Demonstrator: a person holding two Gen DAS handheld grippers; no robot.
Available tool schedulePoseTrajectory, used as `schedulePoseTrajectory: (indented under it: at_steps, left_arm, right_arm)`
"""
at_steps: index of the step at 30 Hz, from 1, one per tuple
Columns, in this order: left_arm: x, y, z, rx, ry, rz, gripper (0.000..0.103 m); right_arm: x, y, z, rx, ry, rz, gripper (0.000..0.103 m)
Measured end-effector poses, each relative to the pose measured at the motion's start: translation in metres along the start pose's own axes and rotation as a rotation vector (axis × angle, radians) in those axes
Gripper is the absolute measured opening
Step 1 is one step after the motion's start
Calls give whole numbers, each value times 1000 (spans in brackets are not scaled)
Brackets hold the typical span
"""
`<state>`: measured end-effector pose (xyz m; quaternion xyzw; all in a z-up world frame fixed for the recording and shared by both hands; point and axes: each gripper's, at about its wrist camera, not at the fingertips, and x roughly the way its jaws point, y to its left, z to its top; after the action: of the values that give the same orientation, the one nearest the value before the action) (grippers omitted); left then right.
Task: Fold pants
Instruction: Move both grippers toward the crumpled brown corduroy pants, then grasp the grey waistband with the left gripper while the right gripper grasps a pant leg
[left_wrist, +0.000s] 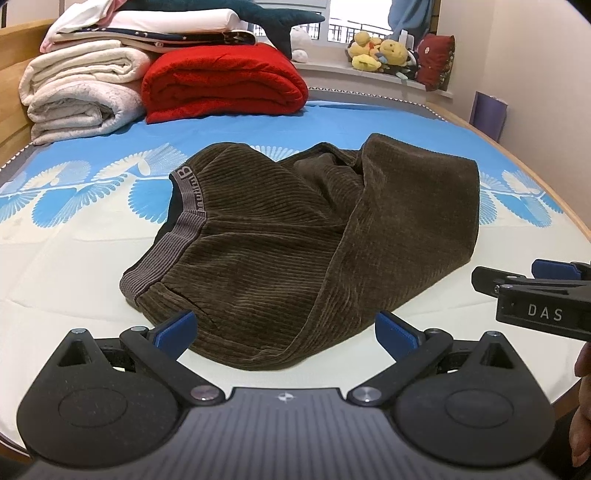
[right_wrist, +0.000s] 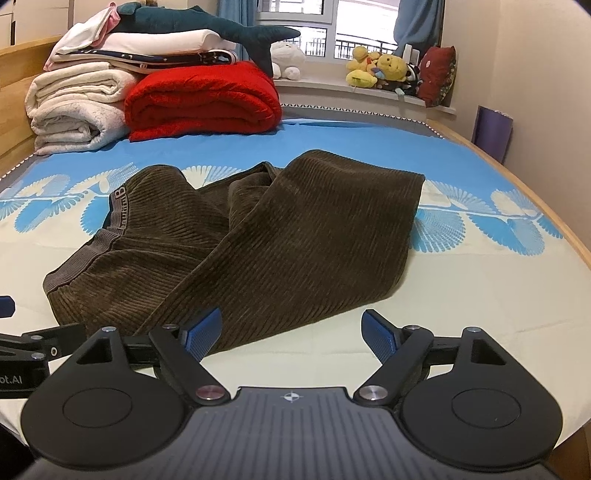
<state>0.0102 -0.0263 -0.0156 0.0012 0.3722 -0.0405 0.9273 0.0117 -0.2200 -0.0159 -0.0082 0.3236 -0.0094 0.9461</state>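
Both pairs of jaws stand wide apart and hold nothing: the left gripper (left_wrist: 286, 334) hovers at the near edge of the brown corduroy pants (left_wrist: 306, 243), the right gripper (right_wrist: 291, 334) beside their near right corner. The pants lie folded over on the bed (right_wrist: 461, 325), well short of the red blanket (right_wrist: 203, 99) and the stacked white blankets (right_wrist: 77, 110).

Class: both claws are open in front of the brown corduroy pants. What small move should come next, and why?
Probably close the left claw on the near edge of the corduroy pants. The pants lie loosely doubled over on the bed sheet, nothing is gripped, and that edge already sits between its blue pads, while the right claw frames mostly sheet.
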Motion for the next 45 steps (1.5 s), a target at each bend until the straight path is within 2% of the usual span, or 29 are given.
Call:
schedulePoseTrajectory:
  at_steps: [7,11,13,15,17,20,21,22,23,24,27,30,35,37,39,41,42,45]
  left_arm:
    - [-1,-2,2,-2,-8,3,103]
    - [-10,-3,16,72,-97,15,102]
    - [-14,1,32,150,-127,-27,90]
    - [-11,11,57,224,-149,-41,59]
    - [-1,27,76,265,-168,-45,42]
    - [33,63,83,260,-176,-15,40]
    - [48,76,77,237,-147,4,40]
    - [71,92,71,213,-55,36,36]
    - [91,100,71,210,67,95,17]
    - [99,108,72,173,93,128,15]
    - [106,134,83,37,85,75,16]
    - [117,148,88,-46,115,67,16]
    - [134,152,101,-72,128,42,21]
    - [145,158,102,-87,156,48,34]
    - [159,163,102,-103,198,63,58]
    - [172,167,102,-117,233,68,73]
    - [179,169,101,-123,255,67,78]
    - [197,178,95,-138,322,86,81]
  right_arm:
    - [1,1,0,-7,19,3,83]
    - [0,2,0,-18,15,-4,83]
    - [0,1,0,-14,18,-10,83]
    - [1,0,-1,-5,26,-11,81]
    - [1,0,0,-11,15,-11,63]
    - [0,0,2,-30,-22,-36,62]
    - [1,-1,3,-24,-25,-38,62]
    - [2,-2,4,-12,-20,-31,62]
    - [5,-4,5,3,-13,-19,61]
    - [7,-5,7,18,-7,-10,61]
    - [16,-7,19,51,-2,23,62]
    - [36,-6,41,50,5,96,65]
    - [95,4,77,-23,4,140,73]
    - [124,9,84,-32,38,151,74]
    - [151,15,89,-41,77,148,75]
    - [172,22,94,-43,111,169,79]
    - [181,25,95,-35,130,176,79]
    - [208,36,96,-43,192,171,79]
